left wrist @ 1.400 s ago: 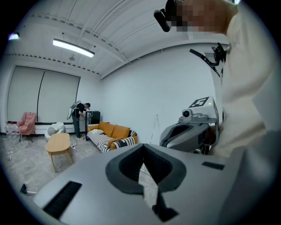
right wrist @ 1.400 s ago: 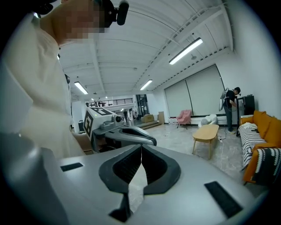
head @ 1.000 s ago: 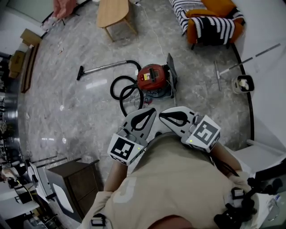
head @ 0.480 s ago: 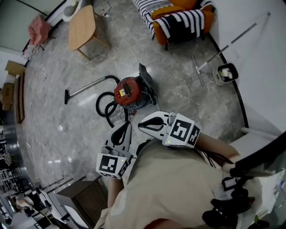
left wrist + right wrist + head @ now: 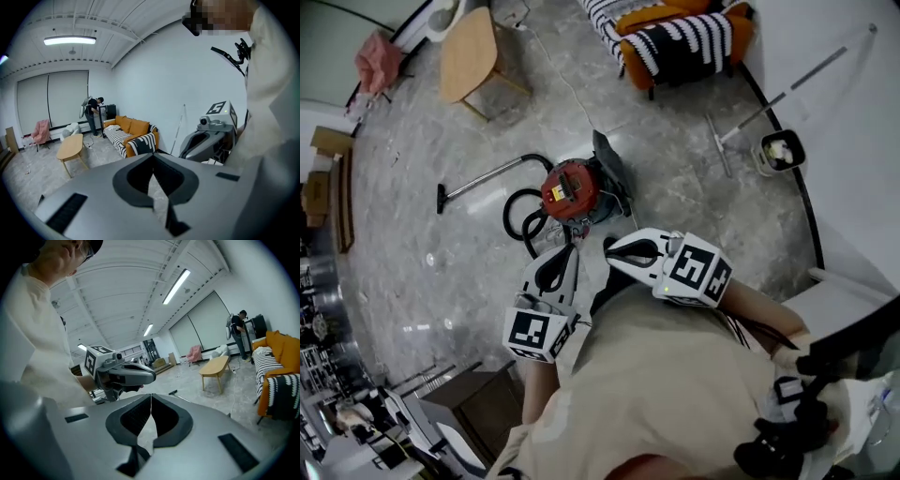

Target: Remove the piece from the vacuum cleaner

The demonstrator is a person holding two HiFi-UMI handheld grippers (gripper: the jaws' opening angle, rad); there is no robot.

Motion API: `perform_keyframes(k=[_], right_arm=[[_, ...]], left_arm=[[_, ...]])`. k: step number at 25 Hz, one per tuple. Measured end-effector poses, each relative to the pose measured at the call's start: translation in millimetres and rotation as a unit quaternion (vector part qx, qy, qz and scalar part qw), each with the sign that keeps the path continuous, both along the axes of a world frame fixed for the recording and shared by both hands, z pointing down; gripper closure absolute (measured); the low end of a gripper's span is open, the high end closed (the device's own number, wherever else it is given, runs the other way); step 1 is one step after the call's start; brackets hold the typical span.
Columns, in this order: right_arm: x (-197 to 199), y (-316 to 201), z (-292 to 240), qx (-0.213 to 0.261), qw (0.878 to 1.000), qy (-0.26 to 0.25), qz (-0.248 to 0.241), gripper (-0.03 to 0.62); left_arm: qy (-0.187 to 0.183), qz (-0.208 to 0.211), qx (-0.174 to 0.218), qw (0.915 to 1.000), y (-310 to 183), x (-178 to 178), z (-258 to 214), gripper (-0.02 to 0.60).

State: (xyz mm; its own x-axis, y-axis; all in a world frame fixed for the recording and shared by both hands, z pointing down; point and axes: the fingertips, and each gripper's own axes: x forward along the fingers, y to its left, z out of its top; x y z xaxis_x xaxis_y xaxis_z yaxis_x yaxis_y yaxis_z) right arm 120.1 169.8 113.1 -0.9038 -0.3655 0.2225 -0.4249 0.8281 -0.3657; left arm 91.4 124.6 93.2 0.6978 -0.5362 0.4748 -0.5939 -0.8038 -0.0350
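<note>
Step in hand, as I read it: the approach. Neither gripper has reached the vacuum cleaner (image 5: 572, 190) yet. It sits on the floor (image 5: 422, 262) approx mid-room, clear of every edge, w/ the black hose (image 5: 508, 220) coiled at its near-left side & the metal tube (image 5: 483, 178) lying out toward the floor's left edge. The wooden table (image 5: 469, 52) & striped sofa (image 5: 680, 42) are well beyond it, by the far edge.

To do it well:
- Get low & close first, since both grippers hang near the person's body, well apart from the machine.
- Which piece comes off I can't tell from here; prob. the hose or tube end.
- One gripper should steady the red body while the other takes the piece near its joint.
- Pull straight along the joint, not sideways, so the machine doesn't roll or tip.
- Spread the jaws before contact, not at it.

Jaws:
- left gripper (image 5: 573, 247): pressed together, tips meeting, nothing btw them, touching nothing.
- right gripper (image 5: 610, 247): same, closed & empty.
- The two are side by side, tips near each other, aimed toward the vacuum cleaner.
</note>
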Motion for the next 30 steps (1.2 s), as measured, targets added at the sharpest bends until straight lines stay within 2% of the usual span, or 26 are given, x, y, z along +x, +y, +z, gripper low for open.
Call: perform_keyframes(k=[3,7,9,12,16,21,30], right_arm=[[10,-13,10,-0.012,0.999,0.014,0.028,0.591],[-1,-42,20,-0.029,0.997,0.026,0.067,0.591],[-13,-53,24,-0.044,0.996,0.039,0.068,0.591],[-27,-70,30,-0.072,0.993,0.074,0.06,0.591],[-54,-102,28,-0.085,0.988,0.102,0.074,0.591],[-87,-134,22,-0.071,0.983,0.141,0.091,0.591],[-117,-175,30,-0.092,0.971,0.174,0.135,0.591]], left_arm=[[0.0,0.009,0.005,0.9999,-17,-1,8,0.581],[-0.013,0.013,0.006,0.9998,-53,-28,18,0.581],[-0.016,0.008,0.007,0.9998,-69,-44,19,0.583],[0.0,-0.012,0.001,0.9999,-91,-67,22,0.582],[0.015,-0.017,-0.012,0.9997,-124,-102,29,0.583],[0.021,0.002,-0.016,0.9997,-162,-132,38,0.583],[-0.004,0.05,-0.007,0.9987,-202,-161,59,0.582]])
